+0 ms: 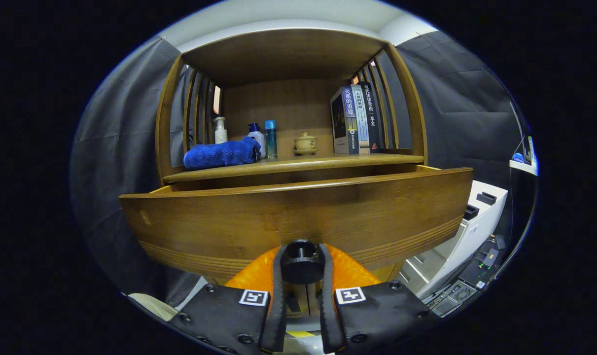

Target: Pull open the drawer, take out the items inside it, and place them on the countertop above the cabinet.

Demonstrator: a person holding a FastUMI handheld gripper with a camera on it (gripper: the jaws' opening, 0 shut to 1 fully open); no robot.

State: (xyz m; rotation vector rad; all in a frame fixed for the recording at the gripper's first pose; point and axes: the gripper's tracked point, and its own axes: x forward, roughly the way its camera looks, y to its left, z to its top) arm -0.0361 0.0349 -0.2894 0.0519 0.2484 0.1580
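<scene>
Gripper [300, 268] position: the 2 black fingers [277, 296] are closed narrow on the round black drawer knob [300, 264], 1 finger pressed against each side of it. The knob sits at the lower middle of the curved brown wooden drawer front [298, 217].

Drawer state: the front stands out from the wooden cabinet [288, 54], with a dark gap visible behind its top edge. The opening appears partial. The drawer contents are hidden behind the front from this angle.

Countertop [328, 160] state, relative to the drawer front: it lies directly above and behind. On it, from 1 side to the other, stand a folded blue towel [222, 153], a white pump bottle [220, 130], a white bottle with a blue cap [256, 138], a slim blue bottle [270, 139], a small beige lidded teacup [305, 143] and upright books [355, 121].

Risks from this point:
1. Knob slip. Cause: a pull angled off the drawer's travel, which lets the round knob roll out from between the fingers.
2. Drawer overrun. Cause: excessive pull force, which may bring the drawer off its runners.
3. Crowded placement. Cause: limited bare space on the countertop; items set down carelessly may topple the bottles or the teacup.
</scene>
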